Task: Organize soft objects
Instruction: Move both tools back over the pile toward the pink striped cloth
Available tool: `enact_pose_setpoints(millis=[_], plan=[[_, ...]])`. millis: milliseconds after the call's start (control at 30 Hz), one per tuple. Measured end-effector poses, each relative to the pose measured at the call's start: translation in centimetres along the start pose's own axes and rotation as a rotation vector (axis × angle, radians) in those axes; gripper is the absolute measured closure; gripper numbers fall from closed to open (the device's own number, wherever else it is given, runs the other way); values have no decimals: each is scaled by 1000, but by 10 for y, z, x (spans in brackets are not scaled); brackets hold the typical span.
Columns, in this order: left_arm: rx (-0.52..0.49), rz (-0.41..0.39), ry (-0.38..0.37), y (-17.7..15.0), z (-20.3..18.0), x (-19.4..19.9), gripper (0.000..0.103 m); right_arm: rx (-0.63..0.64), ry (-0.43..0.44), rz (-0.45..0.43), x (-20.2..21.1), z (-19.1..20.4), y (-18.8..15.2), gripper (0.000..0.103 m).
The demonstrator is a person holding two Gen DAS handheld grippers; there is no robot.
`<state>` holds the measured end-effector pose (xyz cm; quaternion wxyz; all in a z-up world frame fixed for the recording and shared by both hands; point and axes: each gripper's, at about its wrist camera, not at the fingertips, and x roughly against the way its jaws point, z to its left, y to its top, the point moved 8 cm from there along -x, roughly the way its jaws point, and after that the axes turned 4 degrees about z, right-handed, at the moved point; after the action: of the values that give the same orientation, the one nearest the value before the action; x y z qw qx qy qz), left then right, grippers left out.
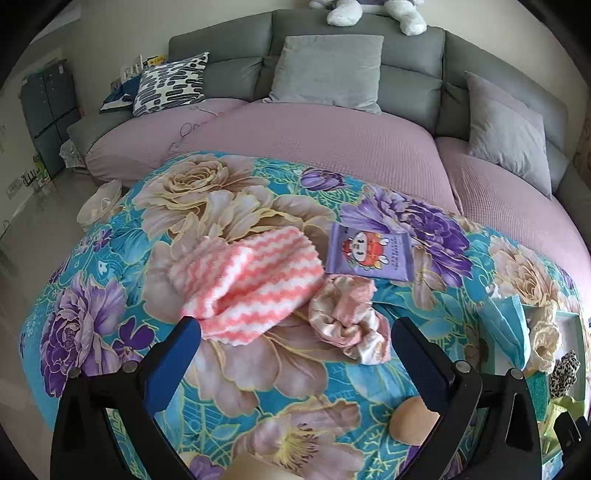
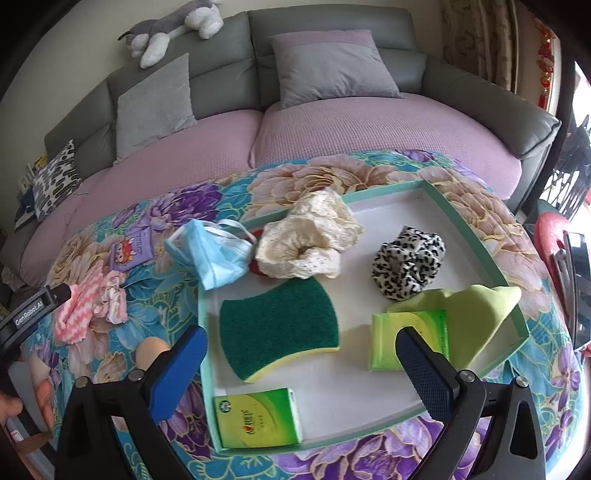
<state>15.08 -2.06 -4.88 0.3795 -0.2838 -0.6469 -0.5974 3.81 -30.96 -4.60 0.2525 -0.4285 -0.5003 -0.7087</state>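
Note:
In the left wrist view my left gripper (image 1: 295, 328) is open and empty, just short of a pink-and-white striped cloth (image 1: 247, 284) and a pink satin scrunchie (image 1: 347, 325) on the floral blanket. A purple wipes pack (image 1: 369, 251) lies behind them, a beige sponge puff (image 1: 413, 421) near my right finger. In the right wrist view my right gripper (image 2: 299, 343) is open and empty above a white tray (image 2: 476, 236) holding a green sponge (image 2: 277, 328), cream scrunchie (image 2: 306, 236), leopard scrunchie (image 2: 406, 262), light green cloth (image 2: 472, 310), and two green tissue packs (image 2: 258, 417). A blue face mask (image 2: 214, 254) hangs over the tray's left rim.
A grey sofa with a pink cover (image 1: 332, 147) and grey cushions (image 1: 328, 70) stands behind the blanket. A plush toy (image 2: 173, 26) lies on the sofa back. A patterned pillow (image 1: 170, 85) sits at the left. The left gripper's body (image 2: 33, 314) shows at the right view's left edge.

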Motion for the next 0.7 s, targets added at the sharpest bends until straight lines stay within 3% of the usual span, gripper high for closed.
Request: enact_pose_setpoints(millis=[700], plan=[[231,98,-37,16,90,-52,0,222,128,43,-39,144,10,0]])
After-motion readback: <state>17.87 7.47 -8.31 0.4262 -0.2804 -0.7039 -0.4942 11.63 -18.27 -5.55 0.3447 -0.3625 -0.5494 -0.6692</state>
